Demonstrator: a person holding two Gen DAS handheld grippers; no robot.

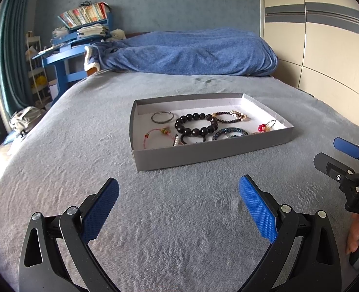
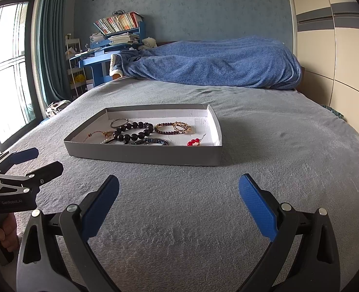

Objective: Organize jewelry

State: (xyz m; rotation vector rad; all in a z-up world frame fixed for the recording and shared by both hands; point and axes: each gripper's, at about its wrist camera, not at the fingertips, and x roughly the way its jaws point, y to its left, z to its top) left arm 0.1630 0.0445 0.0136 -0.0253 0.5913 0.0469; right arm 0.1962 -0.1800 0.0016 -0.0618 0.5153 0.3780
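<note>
We're looking out over a wide bed covered in a grey plush blanket [image 1: 82,146], with a rumpled blue fleece throw [image 1: 186,51] heaped across its far end. Beyond that, a blue wooden desk stacked with books and papers [image 1: 82,31] sits in the corner beside a dark teal curtain [image 2: 53,36].

Down to the middle of the bed, and here's our shallow grey cardboard tray with a white inside [image 1: 203,153], resting flat on the blanket. All the jewelry is inside it. The chunky bracelet of dark round beads [image 1: 196,125] lies near the centre. Just behind and to its right, a slim dark-purple bead bracelet [image 2: 166,128] overlaps a gold-coloured link bracelet [image 2: 183,127]. In front, a blue-black woven bangle [image 1: 230,132]. At the back left, a thin grey metal bangle [image 1: 161,117]; in front of that, a pink cord bracelet [image 1: 155,136]. Over at the right, a small piece with red beads on gold wire [image 2: 194,142].

Our left claw [image 1: 178,209] hovers over bare blanket short of the tray, blue pads wide apart, holding nothing. Our right claw [image 2: 178,209] does the same alongside it, spread and empty.
</note>
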